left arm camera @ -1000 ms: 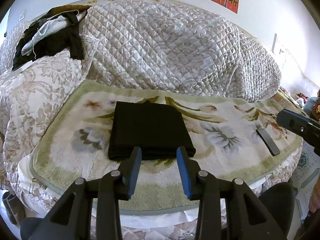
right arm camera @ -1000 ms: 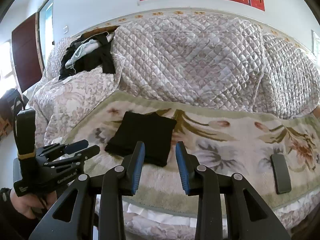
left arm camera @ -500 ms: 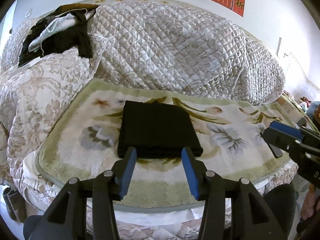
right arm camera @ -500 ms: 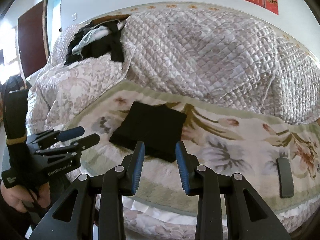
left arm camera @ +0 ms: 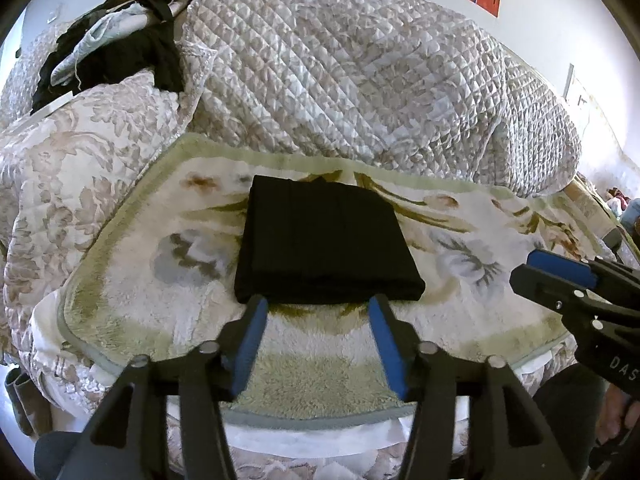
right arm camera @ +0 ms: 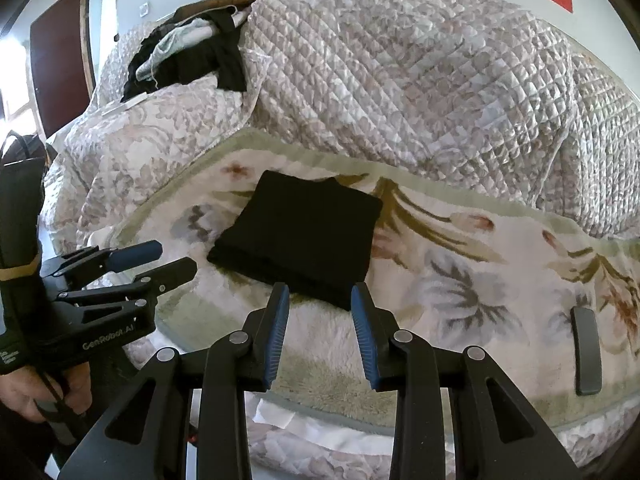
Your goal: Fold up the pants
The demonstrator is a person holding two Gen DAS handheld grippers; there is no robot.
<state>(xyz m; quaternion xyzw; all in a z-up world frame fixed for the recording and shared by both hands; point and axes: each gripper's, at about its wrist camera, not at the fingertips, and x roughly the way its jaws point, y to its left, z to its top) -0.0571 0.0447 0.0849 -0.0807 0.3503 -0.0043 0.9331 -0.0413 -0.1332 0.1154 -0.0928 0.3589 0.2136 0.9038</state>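
Black pants (left arm camera: pixel 324 240), folded into a flat rectangle, lie on the floral blanket (left arm camera: pixel 160 280). In the left wrist view my left gripper (left arm camera: pixel 318 304) hovers just short of the pants' near edge. Its jaws are opening and nothing is between them. In the right wrist view the same pants (right arm camera: pixel 300 236) lie ahead, slightly left. My right gripper (right arm camera: pixel 320 292) is open and empty, just short of their near right corner. The left gripper (right arm camera: pixel 178 257) shows at the left of that view. The right gripper (left arm camera: pixel 522 268) shows at the right of the left wrist view.
A bulky quilted duvet (left arm camera: pixel 360 80) is piled behind the blanket, with a heap of dark clothes (left arm camera: pixel 120 52) at the back left. A flat dark slab (right arm camera: pixel 586 352) lies on the blanket's right part. A hand (right arm camera: pixel 24 392) holds the left gripper's handle.
The left jaws have spread wider. Both grippers have sunk towards the blanket's front edge, so the pants look larger. The right gripper has come further into the left wrist view.
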